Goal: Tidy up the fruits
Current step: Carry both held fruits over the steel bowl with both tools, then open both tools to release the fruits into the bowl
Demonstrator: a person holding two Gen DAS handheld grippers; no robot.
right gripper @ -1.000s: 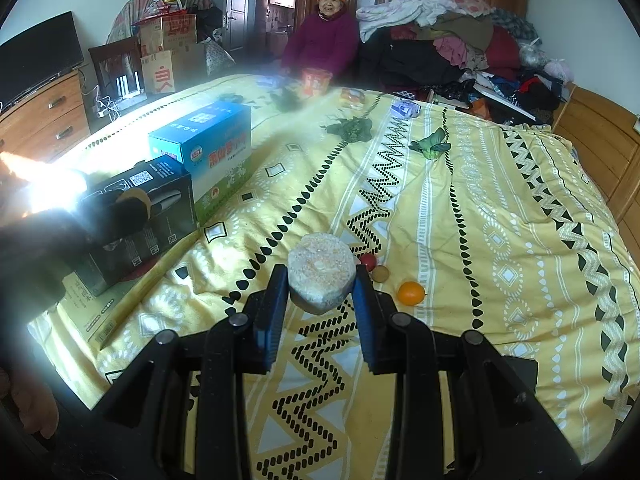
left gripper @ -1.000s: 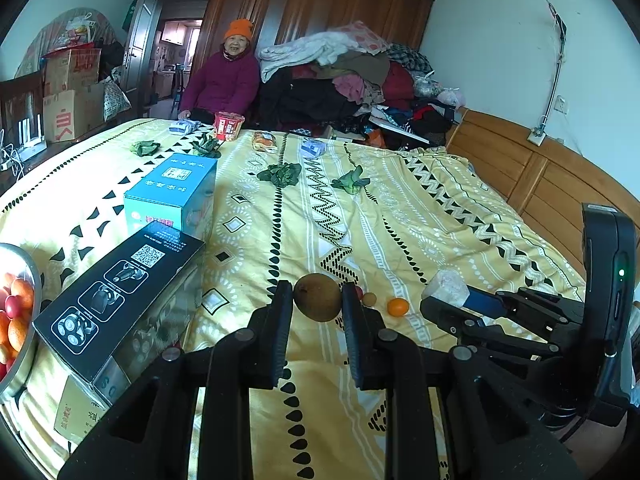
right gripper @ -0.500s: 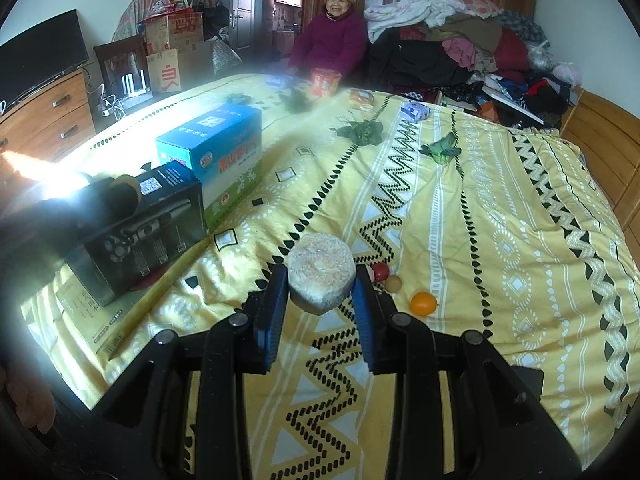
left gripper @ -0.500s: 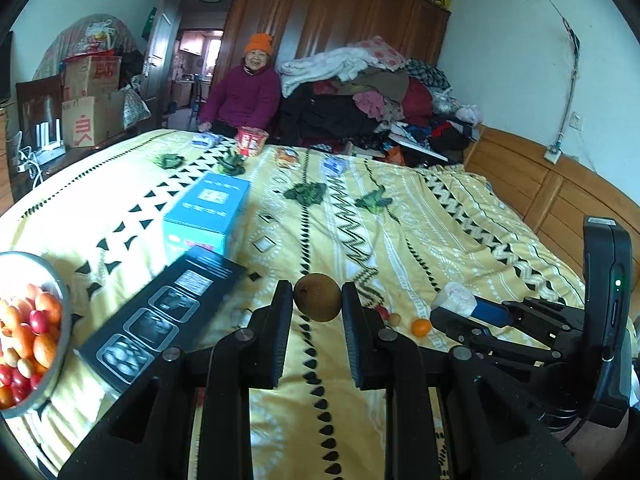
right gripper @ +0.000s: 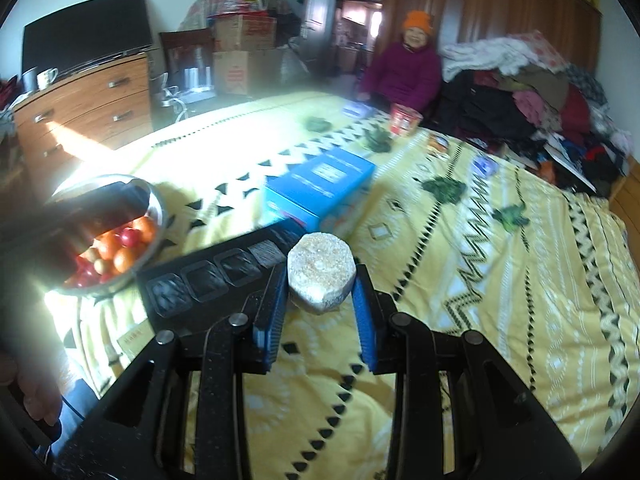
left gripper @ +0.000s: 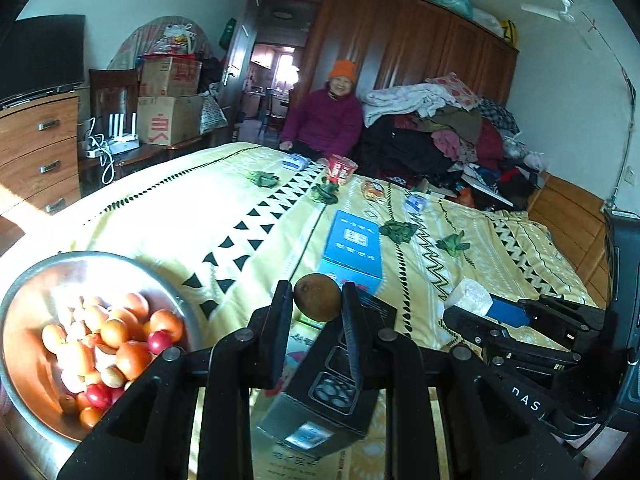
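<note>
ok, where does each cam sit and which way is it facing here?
Left wrist: on the left gripper, looking along its fingers across the bed, tilted down; brown fruit clamped, bowl at lower left, right gripper at right.
Right wrist: on the right gripper, facing the same way; pale block clamped, part of a hand at lower left.
Shared: bowl, blue box, black box, seated person.

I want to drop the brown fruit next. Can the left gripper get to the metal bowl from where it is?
Probably yes. The left gripper holds the brown fruit, and the metal bowl lies beside it, with nothing between them.
</note>
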